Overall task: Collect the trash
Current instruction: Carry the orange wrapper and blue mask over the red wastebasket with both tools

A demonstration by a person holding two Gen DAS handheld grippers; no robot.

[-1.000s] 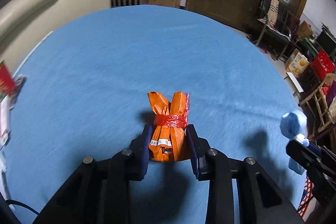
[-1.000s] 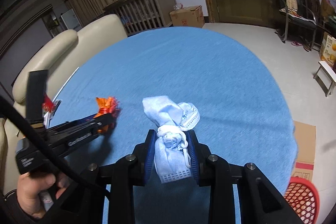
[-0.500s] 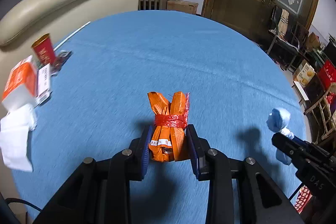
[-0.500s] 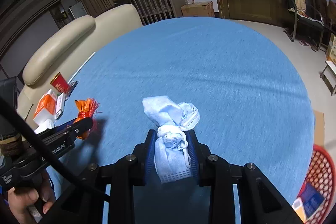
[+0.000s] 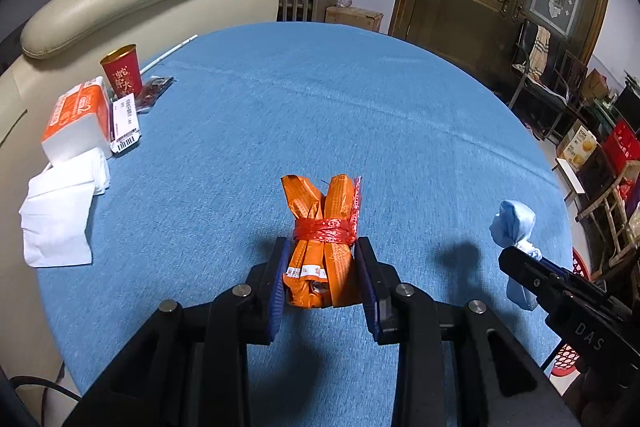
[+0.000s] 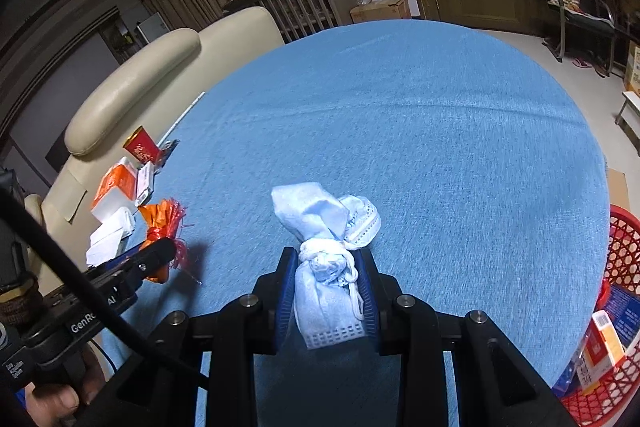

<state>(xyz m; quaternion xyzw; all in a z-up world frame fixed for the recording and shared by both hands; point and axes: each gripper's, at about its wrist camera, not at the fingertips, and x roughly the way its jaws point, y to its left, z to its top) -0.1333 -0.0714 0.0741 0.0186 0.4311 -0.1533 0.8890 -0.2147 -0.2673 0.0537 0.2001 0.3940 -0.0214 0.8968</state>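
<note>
Between the left tool's point(image 5: 322, 277) pads sits an orange packet bundle point(image 5: 320, 247), clamped and held above the blue tabletop point(image 5: 320, 107). Right of it, the right tool point(image 6: 326, 291) is clamped on a knotted blue mask bundle point(image 6: 324, 255). Far to its right, beyond the tabletop edge, stands a red basket point(image 6: 618, 267) holding boxes. Left of the left tool lie tissues point(image 5: 60, 219) and a red cup point(image 5: 122, 71).

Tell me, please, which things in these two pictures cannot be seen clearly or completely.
- Red basket: right wrist view, cut off by the picture edge; its full contents stay unseen.
- Orange wrapper bundle: left wrist view, small label print too small to read.
- Blue mask bundle: right wrist view, its sides covered by the right gripper.
</note>
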